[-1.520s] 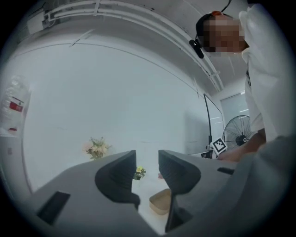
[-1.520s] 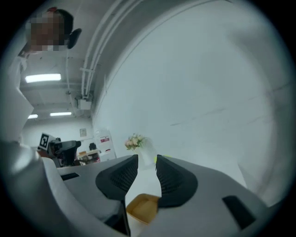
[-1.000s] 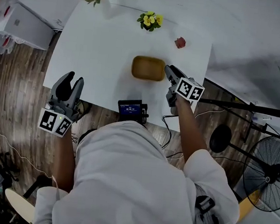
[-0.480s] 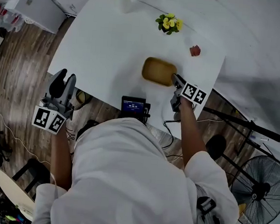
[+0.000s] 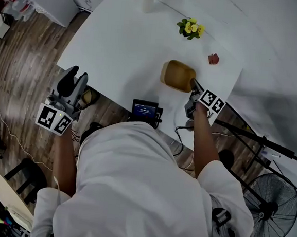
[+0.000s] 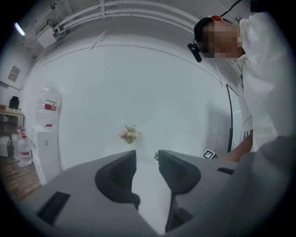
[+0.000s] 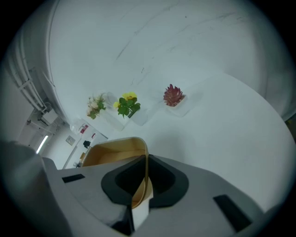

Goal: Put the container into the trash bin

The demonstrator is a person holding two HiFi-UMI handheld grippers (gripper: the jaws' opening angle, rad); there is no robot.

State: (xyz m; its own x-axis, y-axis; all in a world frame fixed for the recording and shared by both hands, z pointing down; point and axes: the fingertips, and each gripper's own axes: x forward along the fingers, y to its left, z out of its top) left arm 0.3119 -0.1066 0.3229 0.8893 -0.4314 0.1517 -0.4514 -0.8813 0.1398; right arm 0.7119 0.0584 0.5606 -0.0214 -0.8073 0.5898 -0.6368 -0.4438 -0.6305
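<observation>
Tan container (image 5: 177,75): a shallow, rounded-rectangle tub, paper-like; it sits on the white table (image 5: 124,41) towards the far right corner, open side up and apparently empty.
Right gripper (image 5: 194,84): the jaws are pinched on the tub's near wall, one pad inside the rim and one outside. The right gripper view shows the thin wall clamped between them.
Lift: I cannot tell whether the base has left the tabletop.
Left gripper (image 5: 74,78): jaws spread with nothing between them. It is held off the table's near left edge over the wooden floor, well apart from the tub.
Nearby: a yellow-flowered potted plant (image 5: 190,27) and a small red plant (image 5: 213,58) stand beyond the tub, neither touching it. A small black screen device (image 5: 145,110) is at the near table edge.
Trash bin: not made out in any view.
Done so far: the grasp looks secured.
Left to do: the lift, the carry, finding the bin and the drop inside. By my judgement that is most of the job.
</observation>
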